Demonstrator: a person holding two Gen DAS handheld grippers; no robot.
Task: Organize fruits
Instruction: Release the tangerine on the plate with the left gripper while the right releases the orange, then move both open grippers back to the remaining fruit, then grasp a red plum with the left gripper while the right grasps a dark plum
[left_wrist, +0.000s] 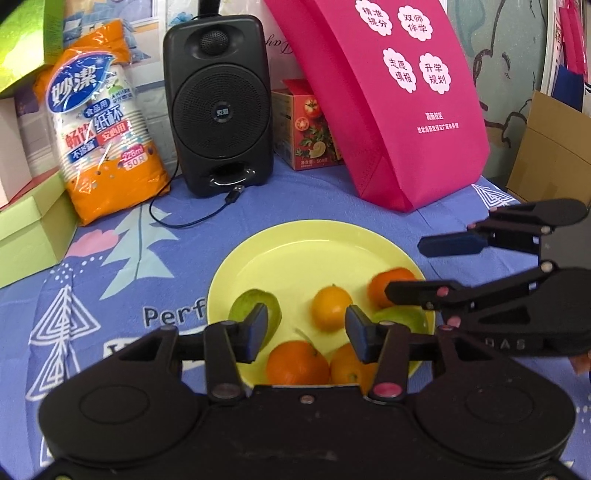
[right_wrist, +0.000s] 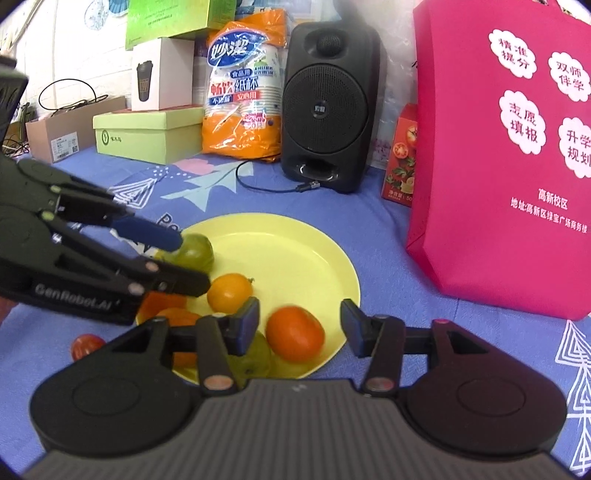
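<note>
Plate (left_wrist: 295, 236) holds 4 orange fruits and 2 green fruits.

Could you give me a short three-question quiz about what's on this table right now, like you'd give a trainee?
1. True or false: both grippers are open and hold nothing.
2. Which fruit lies off the yellow plate? A) a green fruit B) a small red fruit C) the yellow-orange fruit
3. Fill in: the black speaker stands between the orange pack of paper cups and the ____ bag.

Key
1. True: the left gripper and the right gripper both have their jaws apart above the fruit.
2. B: the small red fruit lies on the blue cloth beside the plate.
3. Pink: speaker, cups, pink bag.
</note>
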